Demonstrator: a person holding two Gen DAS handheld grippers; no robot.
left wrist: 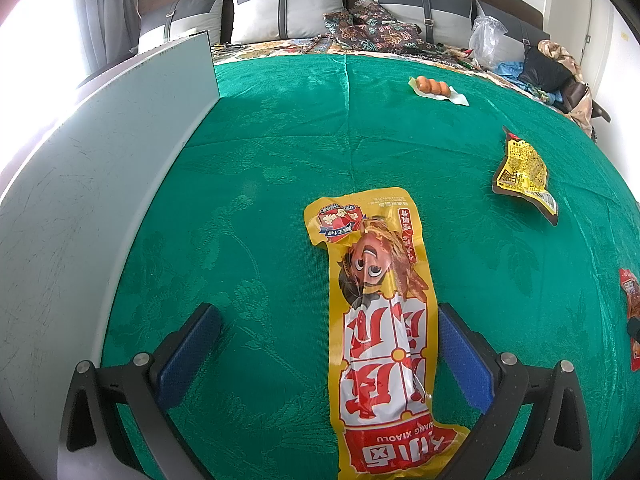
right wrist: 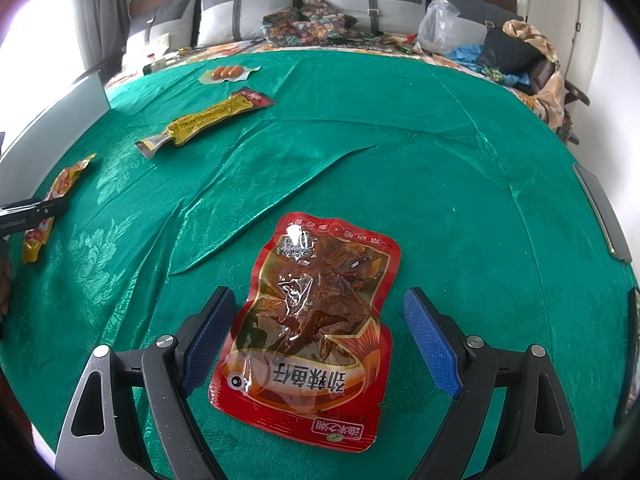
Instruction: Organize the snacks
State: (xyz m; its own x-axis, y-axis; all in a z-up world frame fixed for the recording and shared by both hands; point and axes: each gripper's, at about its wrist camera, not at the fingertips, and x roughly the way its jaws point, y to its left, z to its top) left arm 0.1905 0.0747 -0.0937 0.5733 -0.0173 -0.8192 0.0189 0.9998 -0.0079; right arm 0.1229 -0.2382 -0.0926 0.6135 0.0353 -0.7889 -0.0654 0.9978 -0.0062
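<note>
In the left wrist view a long yellow and red snack packet lies on the green cloth, between the wide-apart blue pads of my left gripper, nearer the right pad, not pinched. In the right wrist view a red pouch of dark spicy snack lies flat between the spread fingers of my right gripper, untouched by either pad. A yellow packet and a clear pack of small sausages lie farther back. The red pouch's edge shows at the right.
A pale grey panel stands along the cloth's left side. Behind the cloth are grey pillows, patterned fabric, a clear plastic bag and a pile of clothes. A dark flat object lies at the right edge.
</note>
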